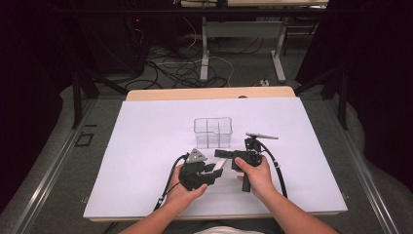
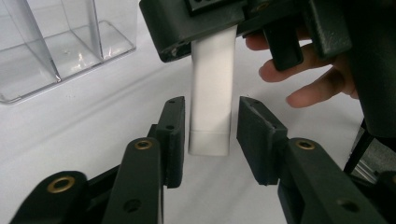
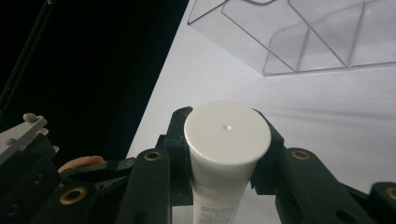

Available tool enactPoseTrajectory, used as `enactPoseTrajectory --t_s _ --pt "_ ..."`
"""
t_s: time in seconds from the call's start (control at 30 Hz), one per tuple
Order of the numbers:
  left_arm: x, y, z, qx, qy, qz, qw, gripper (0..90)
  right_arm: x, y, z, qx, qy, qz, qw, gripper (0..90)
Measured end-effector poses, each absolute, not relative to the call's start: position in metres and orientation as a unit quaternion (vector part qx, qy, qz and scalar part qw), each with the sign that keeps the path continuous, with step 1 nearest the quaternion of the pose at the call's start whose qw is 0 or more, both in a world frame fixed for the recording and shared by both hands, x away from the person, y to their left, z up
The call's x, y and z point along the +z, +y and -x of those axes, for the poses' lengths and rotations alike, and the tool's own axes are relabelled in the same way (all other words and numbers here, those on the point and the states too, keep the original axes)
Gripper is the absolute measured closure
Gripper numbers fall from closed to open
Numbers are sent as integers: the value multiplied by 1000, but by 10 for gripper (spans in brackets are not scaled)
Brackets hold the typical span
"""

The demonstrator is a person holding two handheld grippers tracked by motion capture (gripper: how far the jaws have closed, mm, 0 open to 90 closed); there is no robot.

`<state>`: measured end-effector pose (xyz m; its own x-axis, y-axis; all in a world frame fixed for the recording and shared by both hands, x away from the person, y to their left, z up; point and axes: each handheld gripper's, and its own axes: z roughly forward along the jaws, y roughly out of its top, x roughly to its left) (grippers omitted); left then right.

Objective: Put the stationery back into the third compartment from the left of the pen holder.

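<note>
One white tube [image 3: 227, 140] clamped in right gripper [image 3: 224, 140]; left gripper [image 2: 210, 135] wide around it; one clear organizer [image 1: 212, 132]

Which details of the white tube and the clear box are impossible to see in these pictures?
- White tube: its cap end is hidden by the right gripper in the left gripper view.
- Tube print: too small and cut off by the bottom edge in the right gripper view.
- Clear box: cut off by the edges in both gripper views.
- Left gripper: contact with the tube is unclear.

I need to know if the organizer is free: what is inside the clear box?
Nothing shows inside the clear box: through its walls its dividers and bare floor are visible. The white tube is outside it, clamped by the right gripper, its lower end between the left gripper's open jaws.
</note>
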<state>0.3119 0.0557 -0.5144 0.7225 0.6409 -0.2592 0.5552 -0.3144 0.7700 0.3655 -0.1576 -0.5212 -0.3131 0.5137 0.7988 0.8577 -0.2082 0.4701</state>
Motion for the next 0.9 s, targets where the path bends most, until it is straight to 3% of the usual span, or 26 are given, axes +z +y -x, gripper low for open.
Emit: enactPoseTrajectory --t_s 0.4,0.73,0.77,0.9 --pt "-514 65 -317 44 399 -797 452 500 -517 -169 -370 -548 -606 566 109 658" --pt "-514 80 -328 73 430 -779 450 441 -499 -171 -369 -553 -639 535 1 658" --pt "-515 81 -329 81 434 -777 449 433 -496 -170 -369 -550 -653 519 -34 658" --pt "-519 87 -339 100 441 -782 429 417 -493 -168 -367 -541 -672 499 -83 658"
